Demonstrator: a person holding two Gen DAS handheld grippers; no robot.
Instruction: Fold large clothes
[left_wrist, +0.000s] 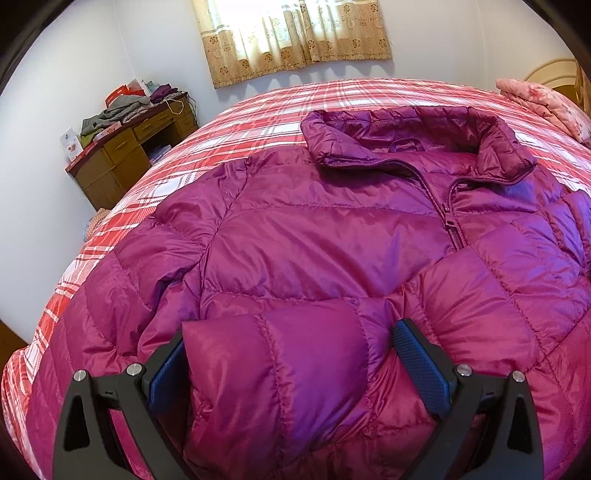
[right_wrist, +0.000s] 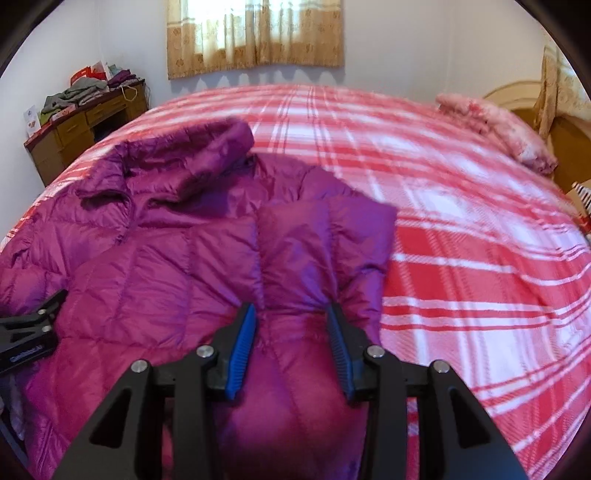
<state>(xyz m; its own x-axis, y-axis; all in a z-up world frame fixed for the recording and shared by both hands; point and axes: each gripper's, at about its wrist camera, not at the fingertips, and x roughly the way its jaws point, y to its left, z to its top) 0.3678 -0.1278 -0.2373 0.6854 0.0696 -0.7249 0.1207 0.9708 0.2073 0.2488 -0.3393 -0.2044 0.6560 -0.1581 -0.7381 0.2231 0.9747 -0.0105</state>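
A magenta puffer jacket (left_wrist: 317, 236) lies front up on the bed, collar toward the far wall, zip partly open. My left gripper (left_wrist: 291, 343) has its jaws wide apart around the left sleeve (left_wrist: 280, 369), which lies over the jacket's lower front. My right gripper (right_wrist: 291, 321) is shut on the right sleeve (right_wrist: 317, 251) and holds it over the jacket (right_wrist: 155, 266). The left gripper's black body (right_wrist: 29, 332) shows at the left edge of the right wrist view.
The bed has a red and white plaid cover (right_wrist: 461, 229). A pink folded quilt (right_wrist: 498, 129) lies at the far right by the headboard. A wooden desk (left_wrist: 125, 155) piled with clothes stands by the far left wall. A curtain (left_wrist: 295, 37) hangs behind.
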